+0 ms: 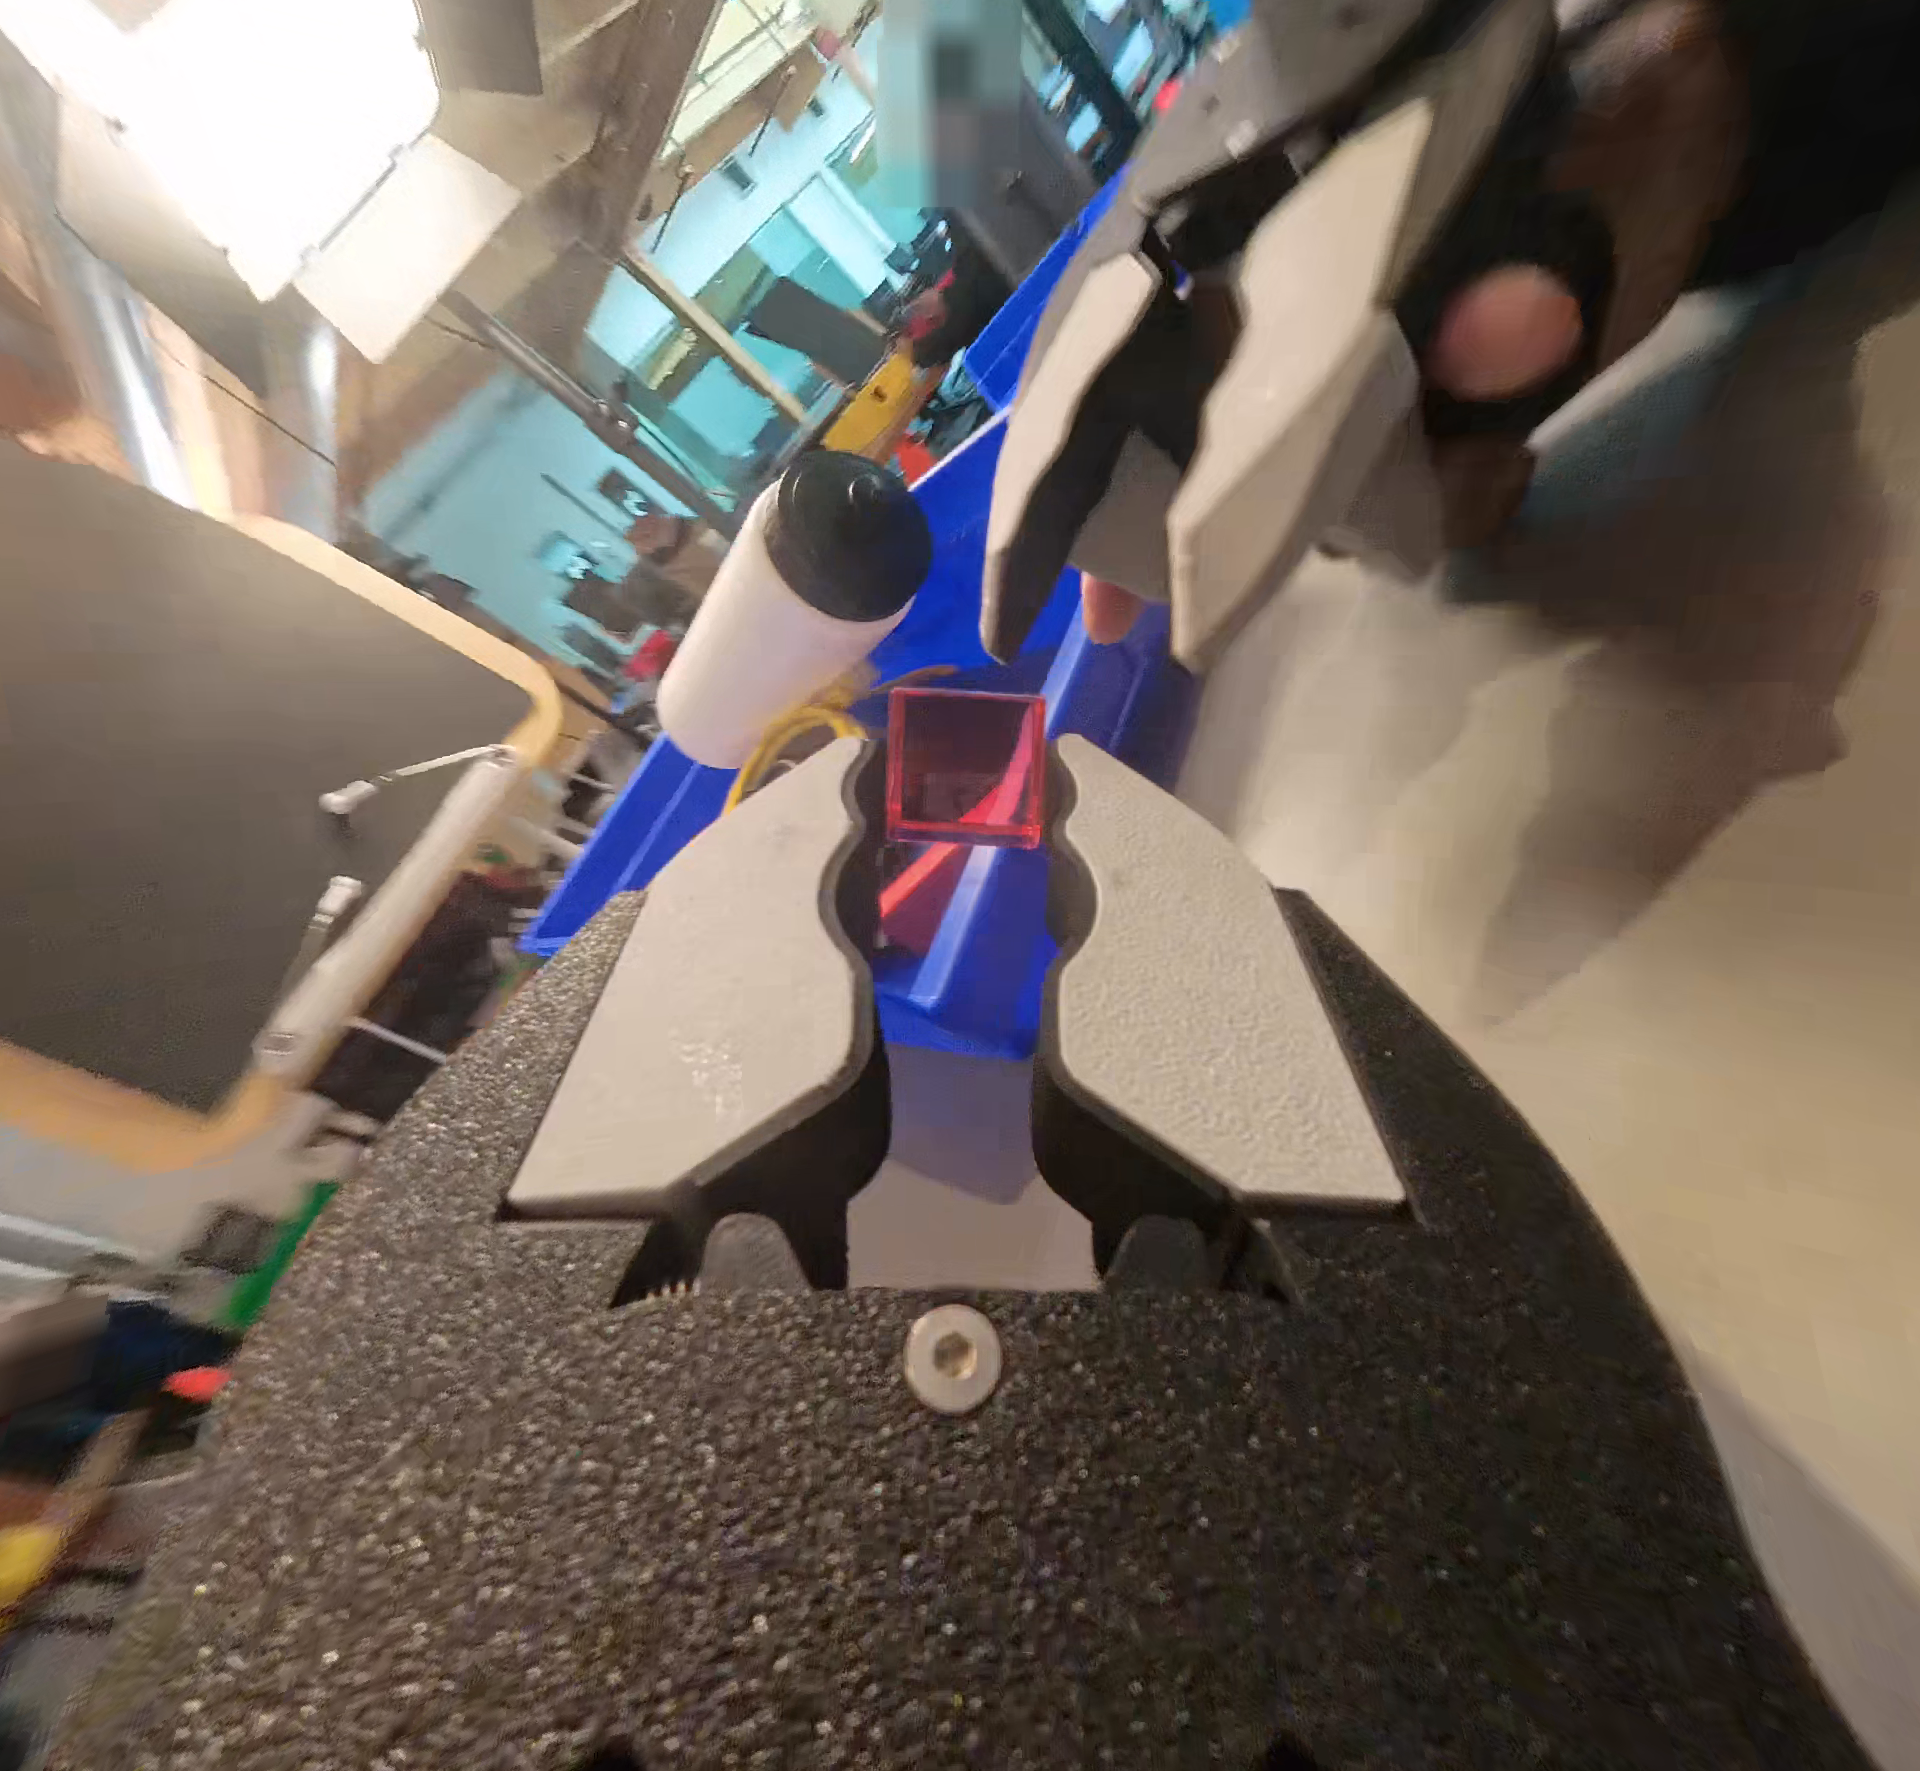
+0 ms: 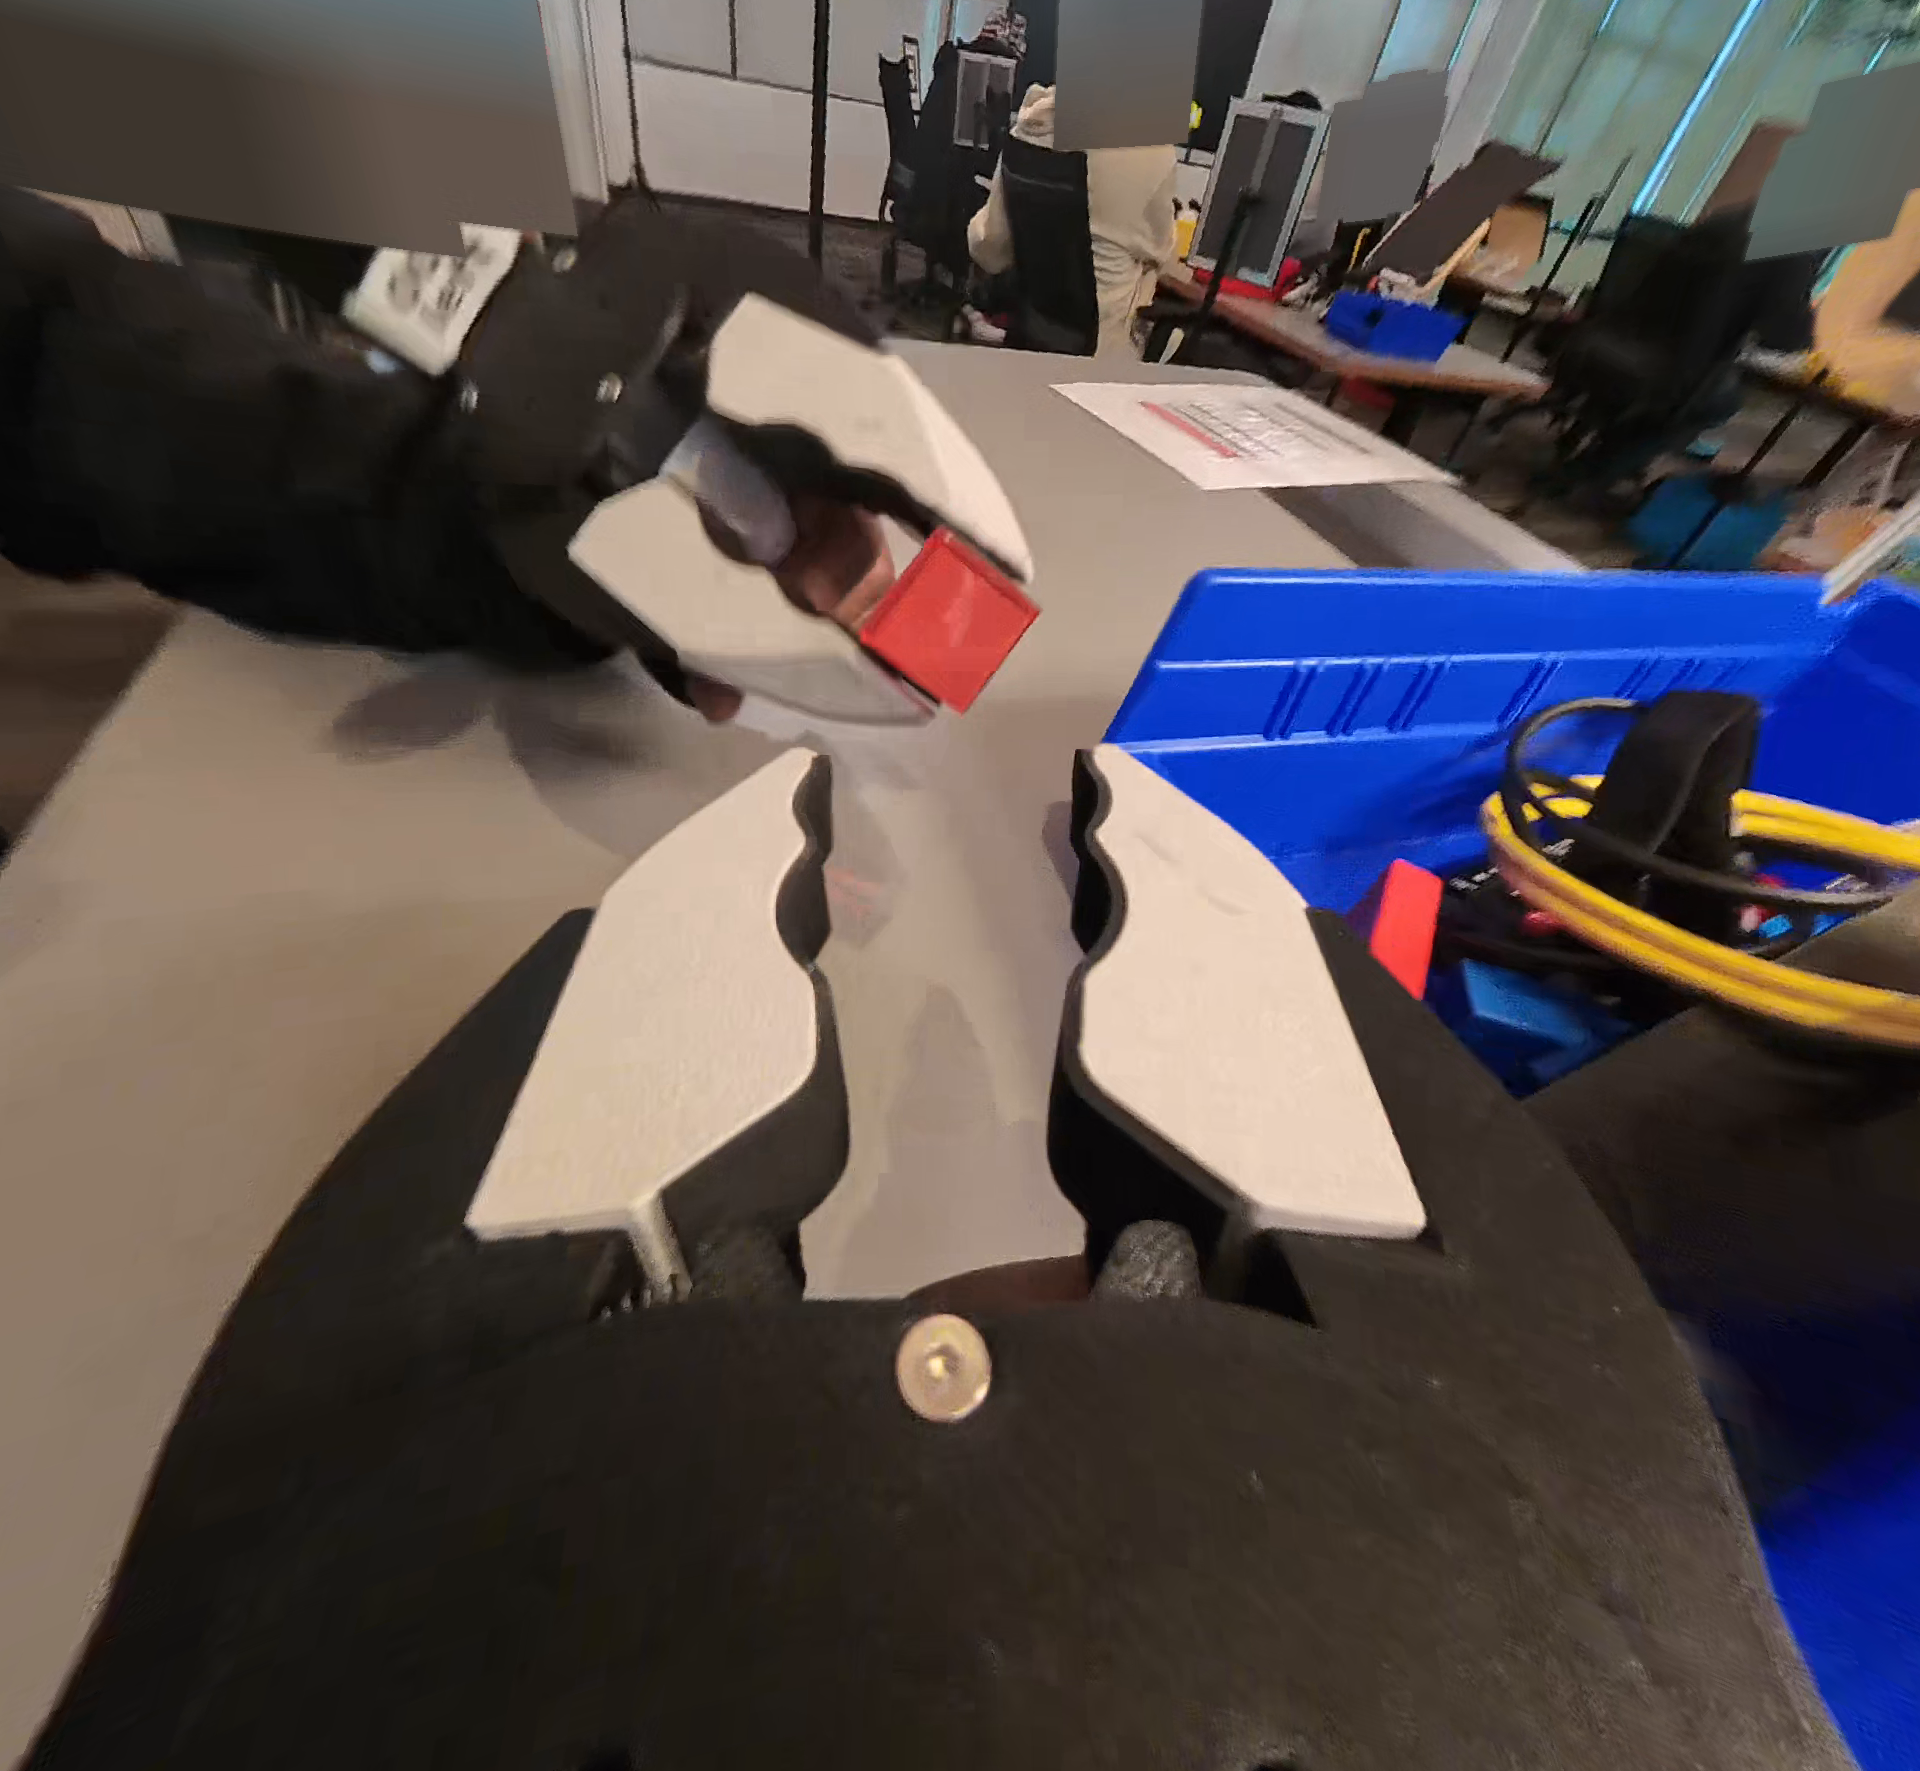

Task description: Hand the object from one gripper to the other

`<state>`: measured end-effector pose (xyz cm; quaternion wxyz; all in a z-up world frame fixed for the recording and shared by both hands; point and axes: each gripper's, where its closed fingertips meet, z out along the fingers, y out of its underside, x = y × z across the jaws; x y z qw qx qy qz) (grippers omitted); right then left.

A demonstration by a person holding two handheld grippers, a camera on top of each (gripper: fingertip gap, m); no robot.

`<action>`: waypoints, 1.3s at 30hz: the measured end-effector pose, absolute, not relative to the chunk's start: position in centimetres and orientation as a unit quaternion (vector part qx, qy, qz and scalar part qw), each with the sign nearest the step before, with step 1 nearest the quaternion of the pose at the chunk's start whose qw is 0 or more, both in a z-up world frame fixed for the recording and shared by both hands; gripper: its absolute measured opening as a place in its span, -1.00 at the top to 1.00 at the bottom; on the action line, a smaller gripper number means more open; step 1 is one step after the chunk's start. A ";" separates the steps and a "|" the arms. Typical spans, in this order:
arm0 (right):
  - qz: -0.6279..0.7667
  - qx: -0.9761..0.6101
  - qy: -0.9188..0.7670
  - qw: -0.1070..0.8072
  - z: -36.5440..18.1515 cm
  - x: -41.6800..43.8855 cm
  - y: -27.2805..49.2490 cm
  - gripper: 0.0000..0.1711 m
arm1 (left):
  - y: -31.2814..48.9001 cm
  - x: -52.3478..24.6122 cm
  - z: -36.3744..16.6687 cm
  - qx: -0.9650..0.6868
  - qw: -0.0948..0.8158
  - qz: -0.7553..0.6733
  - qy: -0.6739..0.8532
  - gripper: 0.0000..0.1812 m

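A small clear red cube (image 1: 966, 767) is pinched between the tips of my left gripper (image 1: 961, 771), held above the grey table. In the right wrist view the same cube (image 2: 948, 618) shows in the left gripper (image 2: 987, 625) at upper left. My right gripper (image 2: 951, 791) is open and empty, its tips just below the cube and apart from it. In the left wrist view the right gripper (image 1: 1091, 646) hangs open above and to the right of the cube, held by a gloved hand (image 1: 1621, 287).
A blue bin (image 2: 1455, 682) stands at the right with a yellow cable coil (image 2: 1714, 952), black strap and small parts. A white bottle with a black cap (image 1: 800, 609) lies by the bin. A printed sheet (image 2: 1247, 433) lies on the grey table (image 2: 312, 890). People sit at desks beyond.
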<state>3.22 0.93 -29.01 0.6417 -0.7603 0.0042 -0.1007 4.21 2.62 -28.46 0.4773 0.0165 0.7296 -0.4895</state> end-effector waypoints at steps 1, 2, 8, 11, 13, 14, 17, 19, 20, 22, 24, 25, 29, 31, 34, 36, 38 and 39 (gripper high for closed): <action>-0.083 -0.759 0.018 0.646 -28.9 3.3 1.0 0.48 | 2.5 4.2 -28.8 0.034 0.499 -0.465 0.730 0.68; -0.069 -0.756 0.032 0.650 -28.8 3.3 1.0 0.47 | 2.3 4.2 -29.1 0.049 0.517 -0.444 0.730 0.68; 0.008 -0.747 0.082 0.660 -28.6 2.8 1.5 0.46 | 1.2 3.7 -29.5 0.085 0.564 -0.391 0.722 0.68; 0.019 -0.750 0.093 0.654 -29.0 2.7 1.8 0.49 | 1.0 3.6 -29.7 0.103 0.580 -0.367 0.720 0.68; 0.015 -0.758 0.098 0.645 -29.5 2.8 1.9 0.68 | 0.8 3.4 -29.9 0.116 0.586 -0.354 0.719 0.68; 0.012 -0.760 0.101 0.642 -29.6 2.9 1.9 0.68 | 0.8 3.6 -30.0 0.112 0.588 -0.351 0.720 0.68; 0.021 -0.757 0.120 0.642 -29.6 3.5 1.7 0.68 | 0.8 3.4 -29.8 0.077 0.547 -0.408 0.727 0.66; 0.058 -0.742 0.145 0.652 -29.3 4.1 1.3 0.68 | 0.9 3.3 -29.0 0.045 0.513 -0.461 0.722 0.59; 0.086 -0.729 0.159 0.661 -29.0 4.3 1.0 0.69 | 1.0 3.3 -28.7 0.033 0.497 -0.483 0.720 0.53; 0.148 -0.697 0.181 0.678 -28.3 4.6 0.7 0.68 | 1.2 3.3 -28.2 0.006 0.462 -0.522 0.717 0.46; 0.216 -0.668 0.187 0.687 -27.6 4.2 0.5 0.69 | 1.1 3.0 -27.9 -0.012 0.419 -0.562 0.713 0.40; 0.245 -0.655 0.188 0.690 -27.3 3.9 0.5 0.69 | 1.0 2.9 -27.8 -0.019 0.402 -0.579 0.709 0.38; 0.350 -0.629 0.170 0.673 -26.9 1.9 0.8 0.70 | 0.2 1.7 -27.4 -0.015 0.348 -0.625 0.698 0.39; 0.379 -0.623 0.164 0.665 -26.9 1.1 1.1 0.70 | -0.3 1.1 -27.8 0.001 0.338 -0.625 0.703 0.47; 0.389 -0.630 0.156 0.654 -27.3 0.5 1.2 0.69 | -0.4 1.0 -28.3 0.013 0.352 -0.609 0.711 0.65; 0.347 -0.651 0.148 0.658 -27.8 0.9 1.3 0.67 | -0.3 1.3 -29.0 0.003 0.336 -0.590 0.734 0.66; 0.256 -0.679 0.125 0.677 -27.8 1.7 1.1 0.58 | -0.2 1.4 -29.0 -0.031 0.288 -0.605 0.742 0.66; 0.195 -0.693 0.108 0.686 -27.7 2.2 0.9 0.57 | -0.1 1.5 -28.9 -0.056 0.256 -0.617 0.742 0.66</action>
